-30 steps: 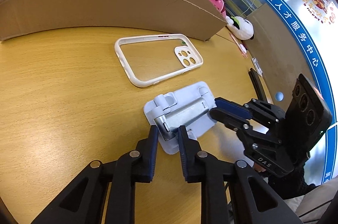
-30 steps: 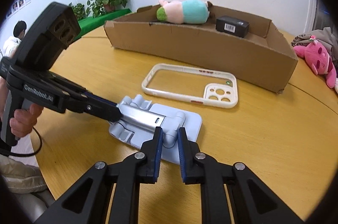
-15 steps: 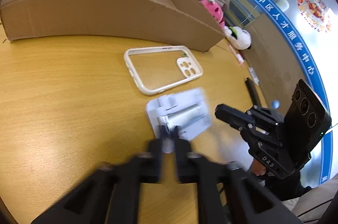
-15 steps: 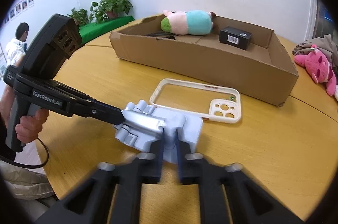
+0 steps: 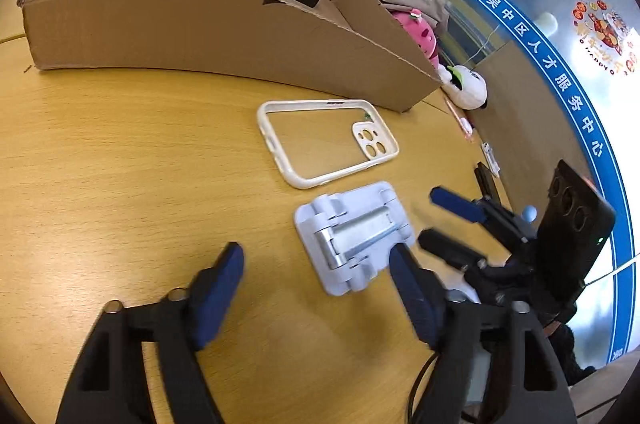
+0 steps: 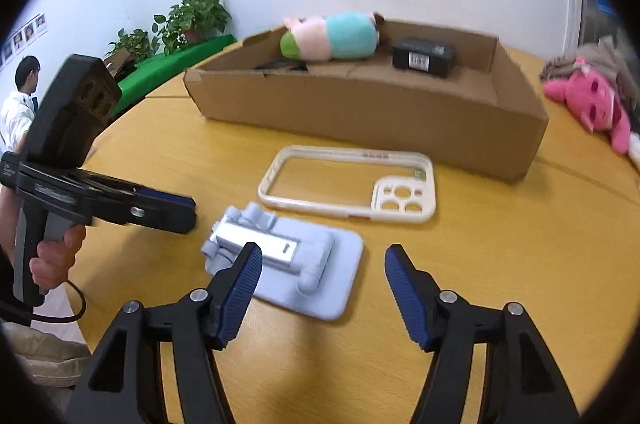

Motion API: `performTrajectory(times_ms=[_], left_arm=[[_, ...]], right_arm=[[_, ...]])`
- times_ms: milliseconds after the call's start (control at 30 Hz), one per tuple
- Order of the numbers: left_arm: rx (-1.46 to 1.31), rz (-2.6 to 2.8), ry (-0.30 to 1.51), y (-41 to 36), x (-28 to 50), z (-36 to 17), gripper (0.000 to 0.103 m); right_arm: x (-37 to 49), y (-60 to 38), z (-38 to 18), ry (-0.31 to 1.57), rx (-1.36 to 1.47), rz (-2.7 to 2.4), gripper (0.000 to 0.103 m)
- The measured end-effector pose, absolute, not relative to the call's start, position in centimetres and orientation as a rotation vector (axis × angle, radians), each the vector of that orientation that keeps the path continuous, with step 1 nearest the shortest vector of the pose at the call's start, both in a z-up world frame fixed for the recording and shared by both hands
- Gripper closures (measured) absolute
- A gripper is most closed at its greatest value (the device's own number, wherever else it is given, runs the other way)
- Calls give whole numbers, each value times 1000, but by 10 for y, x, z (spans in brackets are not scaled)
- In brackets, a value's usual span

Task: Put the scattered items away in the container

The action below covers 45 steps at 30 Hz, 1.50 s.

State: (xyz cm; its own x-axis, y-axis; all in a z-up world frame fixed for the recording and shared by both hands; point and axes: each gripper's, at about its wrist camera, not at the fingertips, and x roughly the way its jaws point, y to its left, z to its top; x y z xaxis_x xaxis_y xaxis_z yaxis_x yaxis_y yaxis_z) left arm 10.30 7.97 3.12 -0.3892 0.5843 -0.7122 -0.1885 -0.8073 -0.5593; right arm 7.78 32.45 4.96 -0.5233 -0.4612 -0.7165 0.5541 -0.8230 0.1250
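Nearest, both claws have just let go: a second ago each was pinched shut on the pale blue folding phone stand (image 6: 286,266), and now the right claw (image 6: 322,290) and the left claw (image 5: 316,298) have their jaws opening, with nothing pressed between the pads. The stand lies flat on the yellow wooden worktop (image 5: 120,176), folded, between the two claws. It seems the pair were folding it rather than lifting it, so it still needs picking up. Just beyond it lies a cream phone case (image 6: 348,184), also still on the worktop, near the front wall of the cardboard box (image 6: 372,112). Inside the box already sit a plush toy (image 6: 332,36) in pink, teal and green and a small black box (image 6: 424,58) with a white barcode label, its print too small to read. Farther off, a pink plush (image 6: 592,104) lies outside the box. On the glass wall, a blue band (image 5: 560,84) carries the white characters 吴中区人才服务中心.
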Motion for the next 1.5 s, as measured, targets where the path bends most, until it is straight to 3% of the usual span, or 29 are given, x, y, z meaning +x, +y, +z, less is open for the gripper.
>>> performTrajectory(times_ms=[133, 200, 233, 367, 500, 633, 767, 1500], left_arm=[[-1383, 2187, -535, 88, 100, 25, 28], [-1396, 2141, -560, 91, 98, 21, 55], [-1404, 2120, -576, 92, 97, 18, 63], [-1415, 2137, -552, 95, 97, 17, 75], [-1402, 2158, -571, 90, 99, 18, 78], [-1397, 2190, -529, 94, 100, 21, 79], [-1377, 2200, -532, 87, 101, 27, 91], [-1254, 2223, -581, 75, 101, 53, 91]], right_arm=[[74, 313, 30, 211, 1149, -2285, 39], [70, 315, 27, 116, 1167, -2261, 43], [70, 314, 28, 113, 1164, -2269, 48], [71, 314, 28, 104, 1171, -2290, 52], [69, 324, 28, 29, 1180, -2284, 67], [73, 323, 29, 13, 1178, -2299, 68], [75, 325, 33, -13, 1152, -2313, 69], [74, 325, 63, -43, 1024, -2359, 70]])
